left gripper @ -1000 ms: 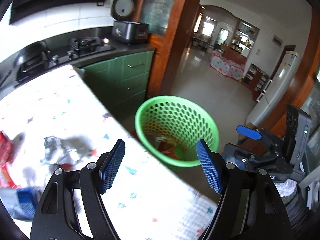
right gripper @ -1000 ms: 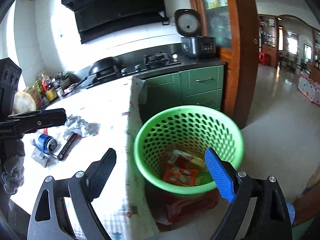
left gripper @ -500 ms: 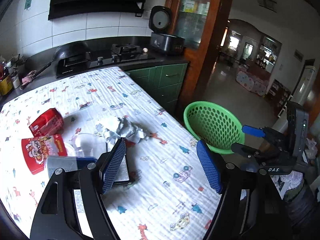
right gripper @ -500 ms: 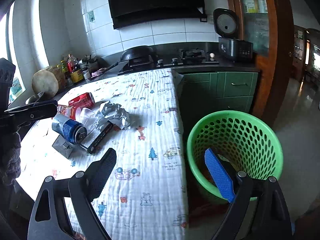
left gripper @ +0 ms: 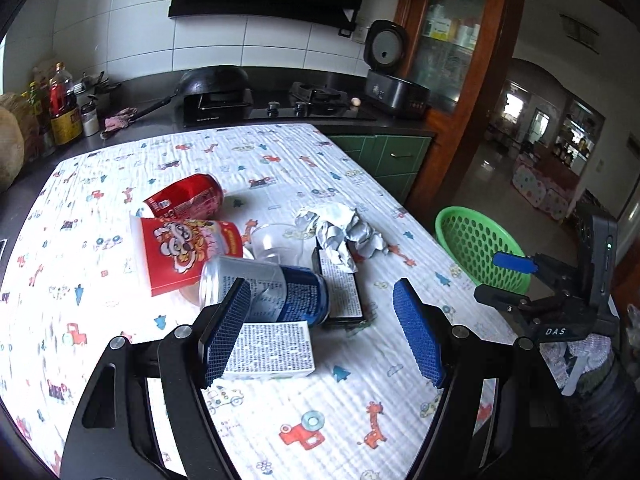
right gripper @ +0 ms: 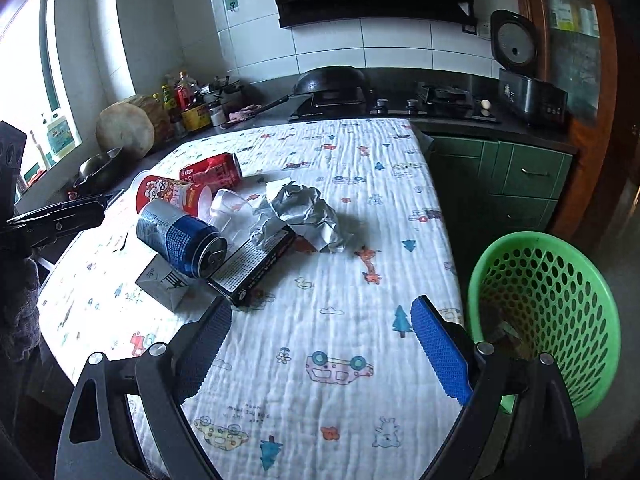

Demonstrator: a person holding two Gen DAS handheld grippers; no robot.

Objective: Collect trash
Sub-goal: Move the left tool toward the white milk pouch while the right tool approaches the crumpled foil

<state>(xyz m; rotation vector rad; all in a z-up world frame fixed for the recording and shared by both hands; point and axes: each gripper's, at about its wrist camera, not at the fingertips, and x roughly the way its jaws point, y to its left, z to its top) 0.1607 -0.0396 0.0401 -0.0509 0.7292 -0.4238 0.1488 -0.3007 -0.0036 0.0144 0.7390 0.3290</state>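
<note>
Trash lies in a pile on the patterned tablecloth [left gripper: 280, 160]: a blue can [left gripper: 276, 292] on its side, a red can [left gripper: 186, 196], a red snack cup [left gripper: 188, 248], a clear plastic cup [left gripper: 276, 242], crumpled foil [left gripper: 340, 228], a black box [left gripper: 340, 288] and a white carton [left gripper: 272, 348]. My left gripper [left gripper: 320, 332] is open and empty, just in front of the blue can and carton. My right gripper [right gripper: 320, 356] is open and empty over the table's near edge, short of the black box [right gripper: 256, 264]. The green basket [right gripper: 552, 304] stands on the floor to the right.
A stove, a wok [right gripper: 332, 80] and a rice cooker [right gripper: 528, 92] sit on the dark counter behind the table. Bottles [right gripper: 184, 100] stand at the back left. Green cabinets [right gripper: 520, 176] are beyond the basket. The right gripper shows in the left wrist view [left gripper: 516, 280].
Both grippers swung left from over the green basket to face the table and the trash pile. Both stayed open and empty.
</note>
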